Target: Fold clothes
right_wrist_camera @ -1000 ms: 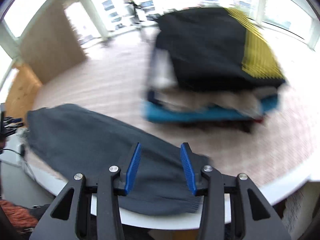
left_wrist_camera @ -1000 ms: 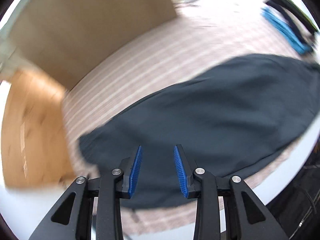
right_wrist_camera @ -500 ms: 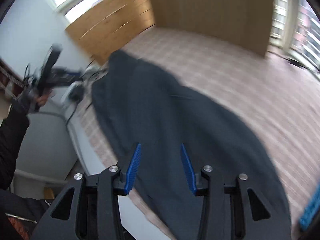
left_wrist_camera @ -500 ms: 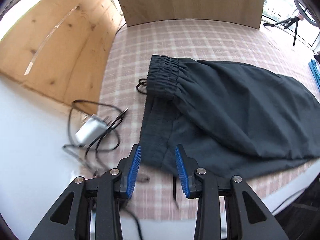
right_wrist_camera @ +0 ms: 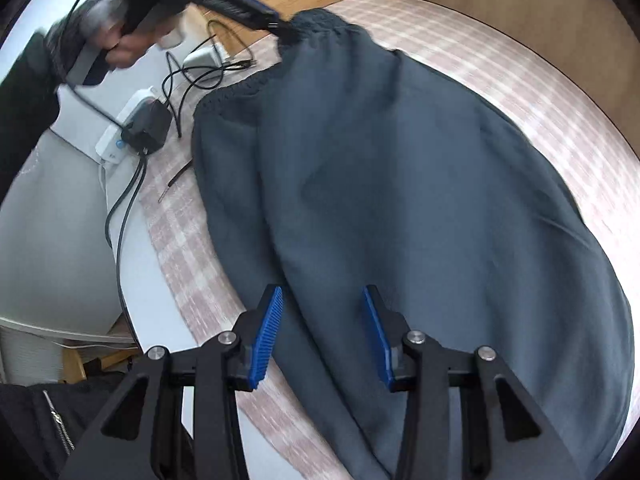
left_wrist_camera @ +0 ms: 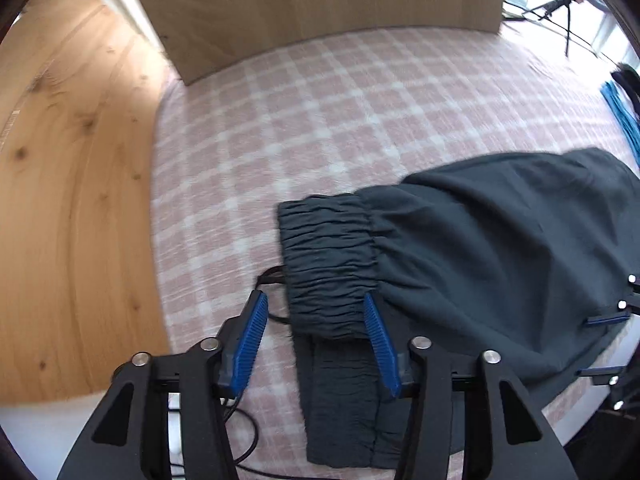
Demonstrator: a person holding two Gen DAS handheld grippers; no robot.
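- Two hand-held grippers work over one dark grey pair of trousers [right_wrist_camera: 420, 200] spread across a round table with a pink checked cloth [left_wrist_camera: 320, 120]; the garment covers the near right part of the table and runs to its near edge.
- Left gripper [left_wrist_camera: 316, 332] — its blue pads stand spread, one either side of the gathered elastic waistband [left_wrist_camera: 328, 256], which rises between them at the garment's left end. From the right wrist view the tips seem to meet the waistband's far corner, but that view is blurred, so whether anything is actually pinched I cannot tell.
- Right gripper [right_wrist_camera: 322, 332] — jaws apart and grasping nothing, it hovers over the leg fabric near the near table edge.
- Handling, as a judgement: the cloth looks thin, soft and light, and it drapes in loose folds, so it will sag and slide rather than keep a shape. The ribbed waistband is the thickest, firmest part and the surest place to take hold; the hem end of the legs is the natural second hold for the right gripper.
- Nearby clutter: black cables [right_wrist_camera: 192, 68] and a white power strip [right_wrist_camera: 124, 124] lie just left of the waistband, close enough for a drawstring or a fingertip to snag.
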